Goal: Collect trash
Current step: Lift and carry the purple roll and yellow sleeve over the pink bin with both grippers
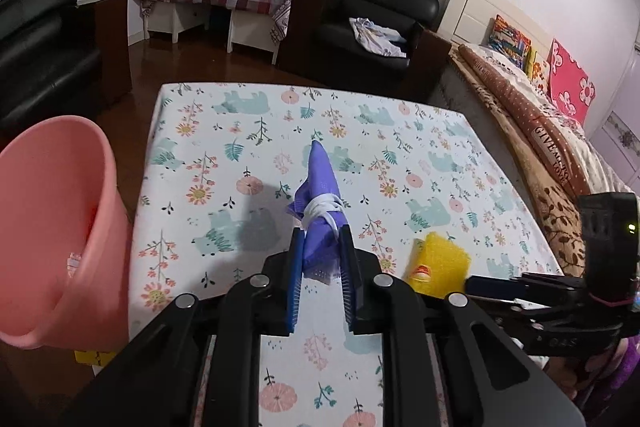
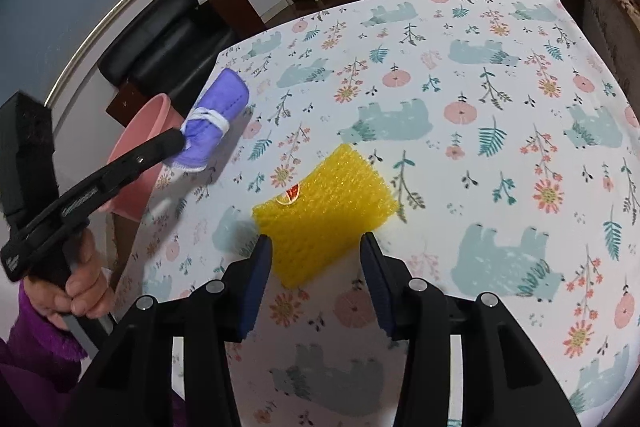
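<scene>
My left gripper (image 1: 323,233) is shut on a rolled purple face mask (image 1: 322,183) bound with its white ear loops; the mask hangs just above the table. From the right wrist view the same mask (image 2: 218,107) sticks out of the left gripper at the table's left edge, in front of the pink bin (image 2: 142,131). My right gripper (image 2: 316,241) stands open with its pads either side of the near end of a yellow foam net (image 2: 326,203) lying flat on the cloth; the pads do not press it. The net (image 1: 438,259) shows right of the left gripper.
The pink bin (image 1: 52,219) stands open off the table's left edge. The table (image 1: 400,147) wears a bear-and-flower cloth. A person's hand (image 2: 80,287) in a purple sleeve holds the left gripper's handle. Black sofas, a checked side table and a bed surround the table.
</scene>
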Demonstrator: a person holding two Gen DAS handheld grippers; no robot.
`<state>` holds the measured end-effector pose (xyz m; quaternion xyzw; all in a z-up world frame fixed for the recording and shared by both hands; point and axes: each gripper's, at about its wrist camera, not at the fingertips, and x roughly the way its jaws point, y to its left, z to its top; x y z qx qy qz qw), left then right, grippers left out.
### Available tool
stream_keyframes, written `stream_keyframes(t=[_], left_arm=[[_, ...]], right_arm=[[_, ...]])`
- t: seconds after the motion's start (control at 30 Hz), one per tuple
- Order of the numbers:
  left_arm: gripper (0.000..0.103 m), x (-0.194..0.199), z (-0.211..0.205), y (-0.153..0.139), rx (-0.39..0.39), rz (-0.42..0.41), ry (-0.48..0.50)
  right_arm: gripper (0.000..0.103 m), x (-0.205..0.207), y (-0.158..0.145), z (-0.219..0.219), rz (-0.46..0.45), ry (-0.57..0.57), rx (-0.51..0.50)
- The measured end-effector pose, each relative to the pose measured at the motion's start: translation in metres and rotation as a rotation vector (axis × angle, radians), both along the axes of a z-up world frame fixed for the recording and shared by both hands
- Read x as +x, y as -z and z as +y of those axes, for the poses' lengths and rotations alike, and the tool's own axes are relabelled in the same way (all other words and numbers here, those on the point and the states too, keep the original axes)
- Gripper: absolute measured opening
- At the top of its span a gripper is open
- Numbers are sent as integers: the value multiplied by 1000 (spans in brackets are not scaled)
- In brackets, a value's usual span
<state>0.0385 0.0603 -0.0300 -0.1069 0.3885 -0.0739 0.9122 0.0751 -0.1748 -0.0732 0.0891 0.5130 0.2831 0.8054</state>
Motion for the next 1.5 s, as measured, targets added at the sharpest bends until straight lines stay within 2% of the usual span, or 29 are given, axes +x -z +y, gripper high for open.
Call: stream_keyframes(t=[0.23, 0.47, 0.7, 0.83, 0.93, 0.97, 1.27, 1.5], left_arm=[[17, -9, 9, -6, -34, -7, -16], [17, -6, 10, -9, -50, -16, 5], [17, -1, 6, -16, -57, -27, 33], [17, -1, 6, -23, -58, -38, 41], [17, -4, 4, -28, -59, -51, 40], [17, -4, 4, -29, -60, -54, 39], [17, -22, 2, -40, -46, -116, 44], [17, -36, -1, -44, -24, -149, 66]], right_arm=[[52, 3, -6, 6, -30, 30, -44], [52, 7, -3, 8, -22, 73, -72], [51, 8, -1, 23, -86, 84, -151], [25, 3, 1, 32, -134, 65, -200], [10, -2, 0, 36, -161, 48, -206], [8, -5, -3, 38, -179, 41, -216], [7, -31, -39, 18, -278, 73, -201], [7, -46, -57, 6, -302, 126, -192]])
